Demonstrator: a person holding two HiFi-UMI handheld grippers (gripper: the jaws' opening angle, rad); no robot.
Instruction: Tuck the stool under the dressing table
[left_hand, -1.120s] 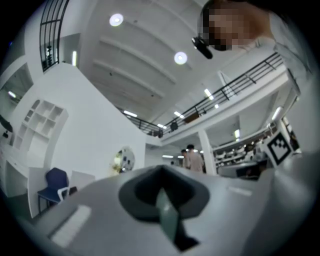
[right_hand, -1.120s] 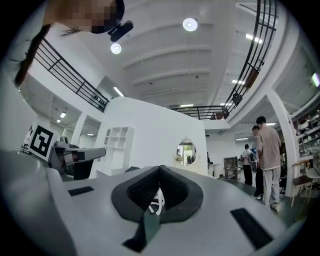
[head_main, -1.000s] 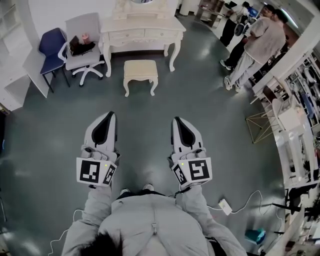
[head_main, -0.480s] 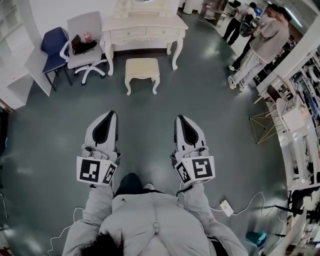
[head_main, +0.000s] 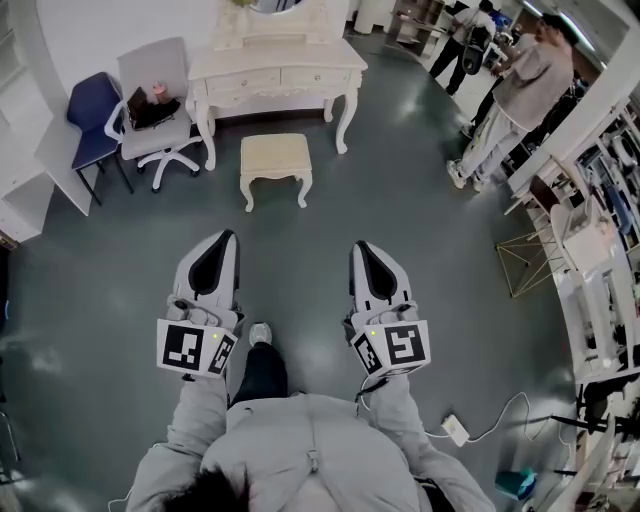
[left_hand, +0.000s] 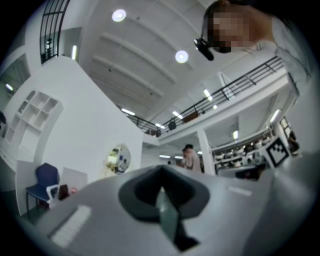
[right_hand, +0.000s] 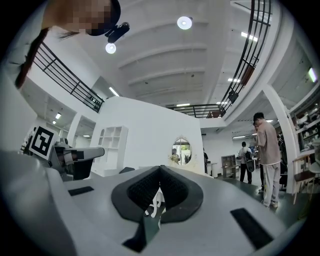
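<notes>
A cream stool (head_main: 274, 160) stands on the dark floor just in front of the white dressing table (head_main: 275, 70), outside its leg space. Both grippers are held side by side well short of the stool, pointing toward it. My left gripper (head_main: 229, 236) is shut with nothing in it, and so is my right gripper (head_main: 358, 245). In the left gripper view the shut jaws of the left gripper (left_hand: 161, 172) hide the stool; the table's oval mirror (left_hand: 118, 157) shows above them. The right gripper view has the same mirror (right_hand: 181, 150) beyond the right gripper (right_hand: 160, 170).
A grey office chair (head_main: 150, 110) and a blue chair (head_main: 85, 110) stand left of the table. Several people (head_main: 510, 90) stand at the upper right. A gold wire frame (head_main: 525, 260) and white shelving (head_main: 600, 290) line the right side. A cable with an adapter (head_main: 455, 430) lies behind me.
I have stepped forward: the stool and table now sit lower and nearer in the head view, and one foot shows ahead between the grippers. Both grippers stay shut.
</notes>
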